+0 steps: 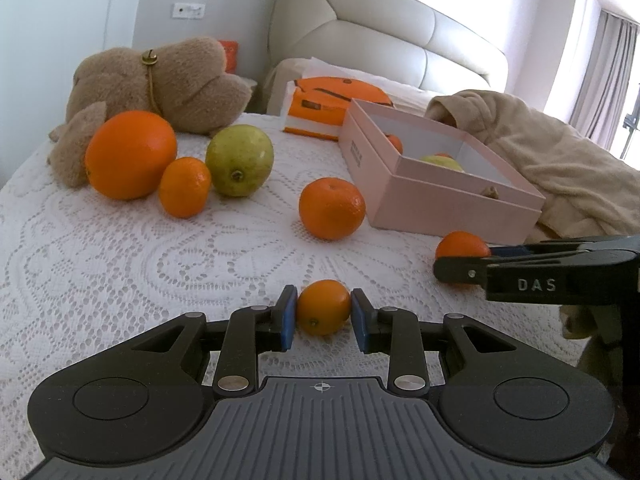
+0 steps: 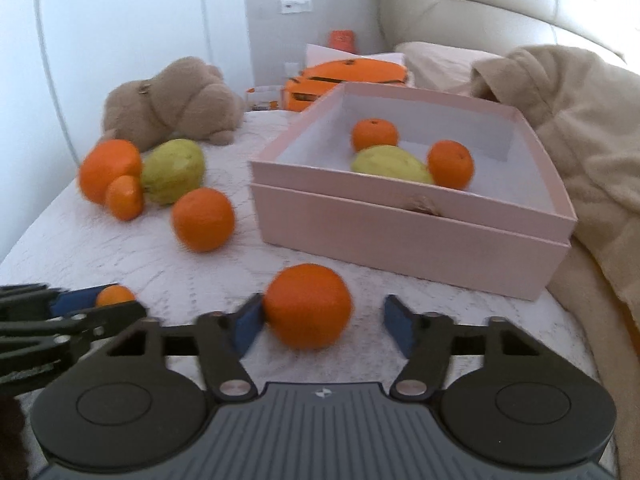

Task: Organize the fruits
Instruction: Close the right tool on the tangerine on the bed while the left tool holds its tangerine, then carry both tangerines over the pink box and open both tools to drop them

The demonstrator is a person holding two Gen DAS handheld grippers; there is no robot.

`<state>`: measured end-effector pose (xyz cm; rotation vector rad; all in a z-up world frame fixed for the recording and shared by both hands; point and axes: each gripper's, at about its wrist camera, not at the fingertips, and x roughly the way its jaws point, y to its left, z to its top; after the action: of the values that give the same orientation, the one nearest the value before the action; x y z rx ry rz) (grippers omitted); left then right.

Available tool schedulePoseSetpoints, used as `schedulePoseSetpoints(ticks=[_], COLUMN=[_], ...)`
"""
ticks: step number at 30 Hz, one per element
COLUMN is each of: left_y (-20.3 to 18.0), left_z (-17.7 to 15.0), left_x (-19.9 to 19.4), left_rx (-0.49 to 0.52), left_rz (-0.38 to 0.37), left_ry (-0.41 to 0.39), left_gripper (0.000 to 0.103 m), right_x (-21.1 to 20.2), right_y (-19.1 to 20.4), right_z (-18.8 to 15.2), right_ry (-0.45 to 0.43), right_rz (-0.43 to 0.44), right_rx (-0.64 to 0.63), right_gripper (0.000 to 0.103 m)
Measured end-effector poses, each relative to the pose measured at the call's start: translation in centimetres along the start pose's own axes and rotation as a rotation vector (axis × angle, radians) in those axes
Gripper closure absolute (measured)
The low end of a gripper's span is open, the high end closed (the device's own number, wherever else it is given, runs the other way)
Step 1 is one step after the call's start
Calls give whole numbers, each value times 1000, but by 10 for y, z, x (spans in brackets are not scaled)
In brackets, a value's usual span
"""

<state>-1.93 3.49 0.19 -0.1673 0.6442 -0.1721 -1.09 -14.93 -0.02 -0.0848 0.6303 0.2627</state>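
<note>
Left gripper: fingers pinching small kumquat; light, soft-skinned.
Right gripper: fingers spread around mandarin; grip its middle.

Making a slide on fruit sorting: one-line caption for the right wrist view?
Right gripper straddles a mandarin before the pink box holding three fruits.

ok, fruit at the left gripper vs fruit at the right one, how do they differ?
Size: the small orange at the left gripper is clearly smaller than the big orange at the right gripper.
Shape: the small orange is oval, the big orange round.
Grip: both pads press the small orange; only one pad touches the big orange, the other stands clear.
Shared: orange skin, both outside the box.
</note>
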Motion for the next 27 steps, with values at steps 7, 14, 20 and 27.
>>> schedulePoseSetpoints(ticks=[7, 14, 20, 27], left_y=[1, 1, -4, -14], left_z=[0, 1, 1, 5], left_x=[0, 0, 1, 2], left_rx=[-4, -13, 9, 40], left_rz=[-3, -2, 22, 76], left_ry=[-1, -3, -1, -3], left_gripper=[70, 69, 69, 71], right_x=[-11, -25, -35, -46], right_y=[-5, -10, -11, -13], right_z=[-6, -14, -17, -10], right_ry=[-4, -13, -21, -61], right_rz=[-19, -46, -75, -95], right_rx=[12, 25, 30, 20], right_gripper=[58, 58, 58, 58])
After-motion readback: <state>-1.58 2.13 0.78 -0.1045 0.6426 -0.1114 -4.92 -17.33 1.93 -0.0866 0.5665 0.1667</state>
